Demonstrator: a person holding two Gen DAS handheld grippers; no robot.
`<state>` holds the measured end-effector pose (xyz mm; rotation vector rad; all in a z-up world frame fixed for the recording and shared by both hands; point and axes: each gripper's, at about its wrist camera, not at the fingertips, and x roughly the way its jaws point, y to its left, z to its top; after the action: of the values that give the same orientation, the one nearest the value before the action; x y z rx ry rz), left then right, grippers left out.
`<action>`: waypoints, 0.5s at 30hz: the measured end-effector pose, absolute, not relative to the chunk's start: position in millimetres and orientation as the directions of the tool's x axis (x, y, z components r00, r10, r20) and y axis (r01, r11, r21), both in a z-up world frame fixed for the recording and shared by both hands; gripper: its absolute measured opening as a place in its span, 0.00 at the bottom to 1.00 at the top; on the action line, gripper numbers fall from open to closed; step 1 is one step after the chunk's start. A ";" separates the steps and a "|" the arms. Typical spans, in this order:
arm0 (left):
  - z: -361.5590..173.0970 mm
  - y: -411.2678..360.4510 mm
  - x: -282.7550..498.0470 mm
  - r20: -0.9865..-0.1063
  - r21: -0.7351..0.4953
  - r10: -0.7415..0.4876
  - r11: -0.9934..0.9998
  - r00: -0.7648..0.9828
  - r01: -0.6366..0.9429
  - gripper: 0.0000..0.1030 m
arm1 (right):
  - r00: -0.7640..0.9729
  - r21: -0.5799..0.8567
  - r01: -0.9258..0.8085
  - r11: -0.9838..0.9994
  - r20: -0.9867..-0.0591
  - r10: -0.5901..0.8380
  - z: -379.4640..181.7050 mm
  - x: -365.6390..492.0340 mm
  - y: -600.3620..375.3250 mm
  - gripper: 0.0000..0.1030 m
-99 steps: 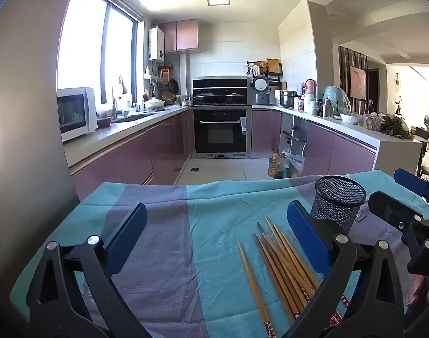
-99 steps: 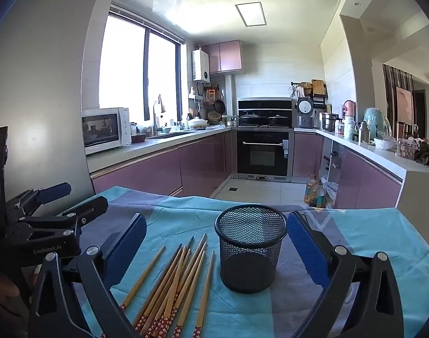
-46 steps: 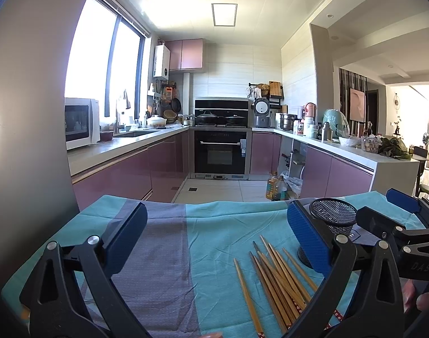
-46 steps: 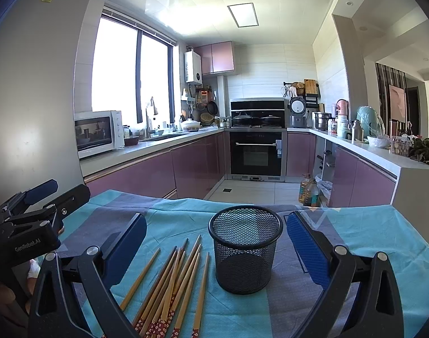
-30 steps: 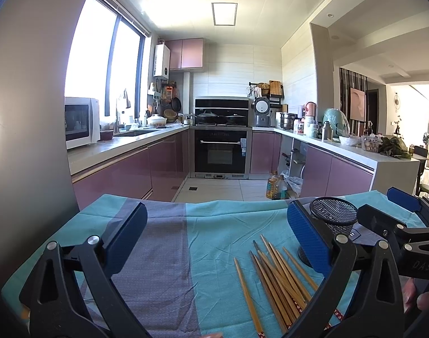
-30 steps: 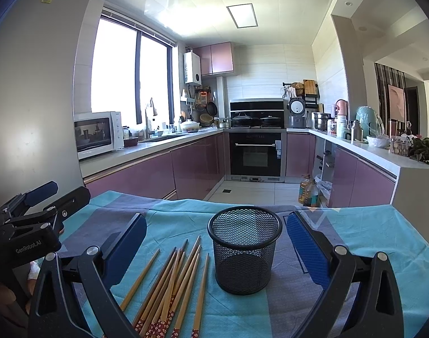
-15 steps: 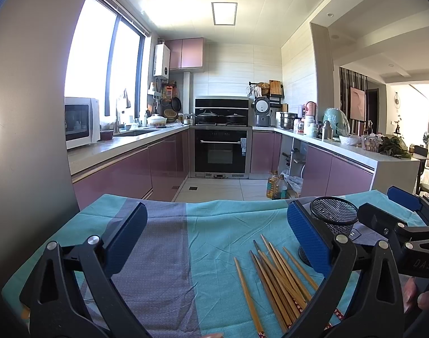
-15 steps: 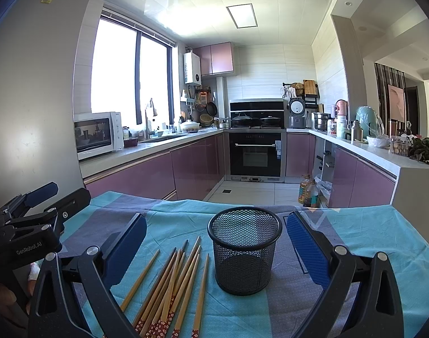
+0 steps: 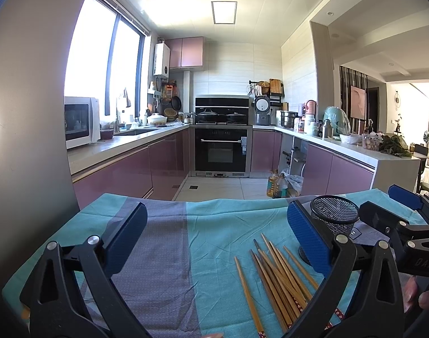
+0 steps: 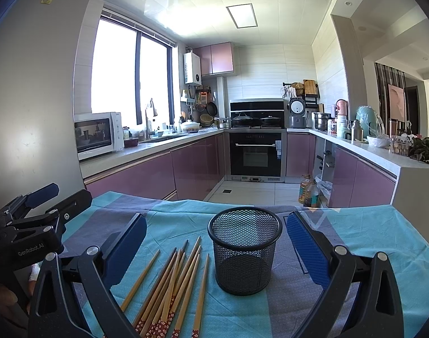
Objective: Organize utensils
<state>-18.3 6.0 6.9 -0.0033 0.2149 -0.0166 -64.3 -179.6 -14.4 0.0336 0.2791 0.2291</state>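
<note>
Room: kitchen with purple cabinet fronts (image 10: 135, 178), a black built-in oven (image 10: 255, 152) at the far wall and a white microwave (image 10: 97, 135) on the counter under the window.
Tabletop: covered by a teal and grey-purple striped cloth (image 9: 169, 242).
Chopsticks: loose bundle of brown wooden chopsticks with red patterned ends (image 10: 172, 284), lying flat near the front edge of the tabletop, tips pointing toward the far edge.
Holder: black wire-mesh cylindrical cup (image 10: 244, 249), upright and empty, just beside the chopsticks on their right.
Left tool (image 9: 214, 242): blue-padded fingers spread wide, holding nothing, above the cloth left of the chopsticks.
Right tool (image 10: 214, 242): fingers spread wide, holding nothing, with the cup between them.
</note>
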 end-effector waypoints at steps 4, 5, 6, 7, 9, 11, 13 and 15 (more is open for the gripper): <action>6.4 5.2 -15.5 -0.218 -0.004 -0.017 1.000 0.976 0.016 0.96 | 0.935 0.065 -0.221 0.973 -0.269 0.230 -14.3 -63.9 -180.7 0.94; 6.5 5.8 -15.3 -0.219 -0.005 -0.018 1.000 0.976 0.017 0.96 | 0.935 0.065 -0.220 0.973 -0.269 0.230 -14.3 -64.0 -180.7 0.94; 6.2 5.2 -15.6 -0.219 -0.005 -0.018 1.000 0.976 0.017 0.96 | 0.935 0.065 -0.220 0.973 -0.270 0.230 -14.3 -64.0 -180.7 0.94; 5.9 5.6 -15.8 -0.219 -0.004 -0.016 1.000 0.976 0.016 0.95 | 0.935 0.066 -0.221 0.973 -0.270 0.231 -14.1 -63.6 -180.2 0.94; 6.3 5.5 -15.3 -0.221 -0.003 -0.019 1.000 0.975 0.019 0.96 | 0.935 0.065 -0.222 0.973 -0.270 0.231 -14.2 -63.5 -179.8 0.94; 4.9 5.9 -14.7 -0.222 -0.002 -0.019 1.000 0.975 0.019 0.96 | 0.933 0.066 -0.223 0.973 -0.274 0.233 -14.5 -63.5 -180.4 0.94; 3.6 6.4 -12.8 -0.235 0.000 -0.023 1.000 0.972 0.024 0.96 | 0.928 0.065 -0.231 0.971 -0.284 0.239 -15.0 -62.6 -179.0 0.94; 0.9 6.1 -9.9 -0.260 0.004 -0.030 0.999 0.965 0.032 0.96 | 0.914 0.065 -0.253 0.965 -0.310 0.260 -16.3 -60.3 -178.0 0.94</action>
<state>-9.9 6.1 0.9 0.0082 0.2628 -0.0315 -60.3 -178.0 -16.3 0.0233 0.3228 0.2644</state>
